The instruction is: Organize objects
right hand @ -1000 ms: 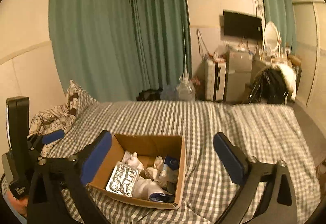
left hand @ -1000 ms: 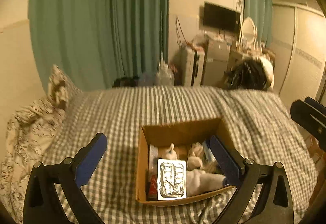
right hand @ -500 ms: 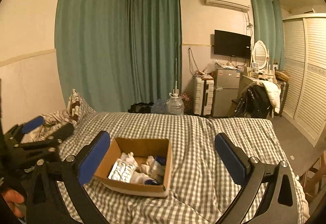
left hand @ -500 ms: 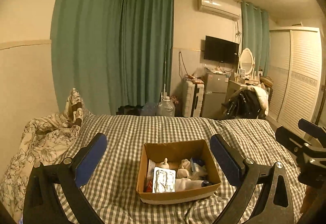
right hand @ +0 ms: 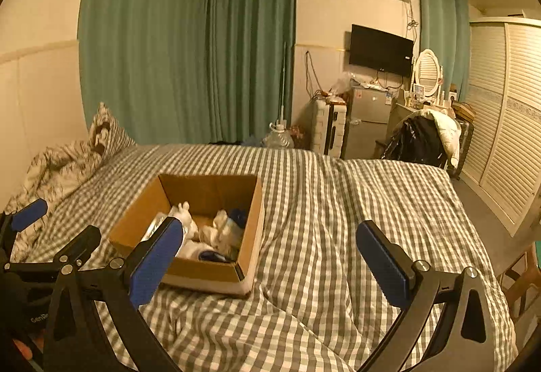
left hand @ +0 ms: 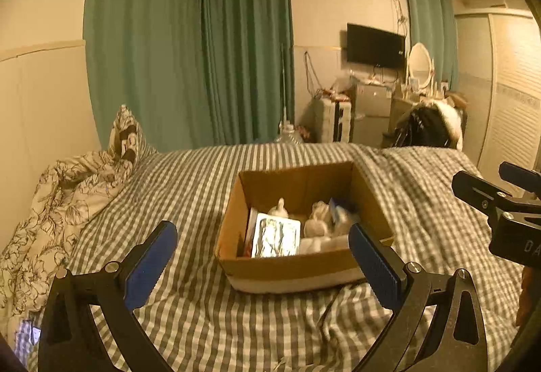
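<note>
An open cardboard box (left hand: 297, 265) sits on the checked bed; it also shows in the right wrist view (right hand: 209, 274). Inside lie a silver blister pack (left hand: 276, 239), a small white figure (left hand: 278, 210), pale bundled items (left hand: 318, 223) and something blue (right hand: 236, 215). My left gripper (left hand: 263, 265) is open and empty, its blue pads wide apart just in front of the box. My right gripper (right hand: 268, 257) is open and empty, to the right of the box, over the bedcover.
The grey-checked bedcover (right hand: 338, 203) is rumpled near the box. A floral duvet and pillow (left hand: 77, 182) lie at the left. Beyond the bed stand green curtains (right hand: 203, 50), a small fridge (right hand: 367, 125), a chair with clothes (right hand: 422, 138) and a louvred wardrobe (right hand: 507, 135).
Both cameras pulled back and up from the box half a second ago, then came closer and lower again. Both grippers stay open and empty.
</note>
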### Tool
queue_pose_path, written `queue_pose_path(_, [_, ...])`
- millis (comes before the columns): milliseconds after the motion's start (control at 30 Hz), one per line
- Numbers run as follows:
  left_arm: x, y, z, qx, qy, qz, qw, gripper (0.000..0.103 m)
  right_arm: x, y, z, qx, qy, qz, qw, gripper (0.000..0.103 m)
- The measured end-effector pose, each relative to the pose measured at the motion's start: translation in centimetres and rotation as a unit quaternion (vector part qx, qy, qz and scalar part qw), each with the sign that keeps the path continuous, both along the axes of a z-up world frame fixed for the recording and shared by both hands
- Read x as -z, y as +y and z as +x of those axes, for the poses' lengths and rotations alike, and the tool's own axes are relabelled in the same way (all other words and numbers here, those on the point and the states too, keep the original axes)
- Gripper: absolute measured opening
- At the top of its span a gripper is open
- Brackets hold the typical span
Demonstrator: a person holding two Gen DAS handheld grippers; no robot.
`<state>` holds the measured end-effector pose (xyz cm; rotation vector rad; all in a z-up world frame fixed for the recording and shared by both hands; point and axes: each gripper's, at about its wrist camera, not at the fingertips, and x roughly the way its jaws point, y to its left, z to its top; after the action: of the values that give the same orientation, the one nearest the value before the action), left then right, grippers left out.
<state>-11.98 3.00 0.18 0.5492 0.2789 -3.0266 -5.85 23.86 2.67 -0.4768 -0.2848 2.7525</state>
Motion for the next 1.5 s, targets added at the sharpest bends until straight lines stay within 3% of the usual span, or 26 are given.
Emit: queue_pose_path(1500, [0.0,-0.9,0.1,0.023,-0.015,0.010,0.9996,0.103,0.1,0.8,0.0,0.010,-0.004,-0.010,1.000,0.103])
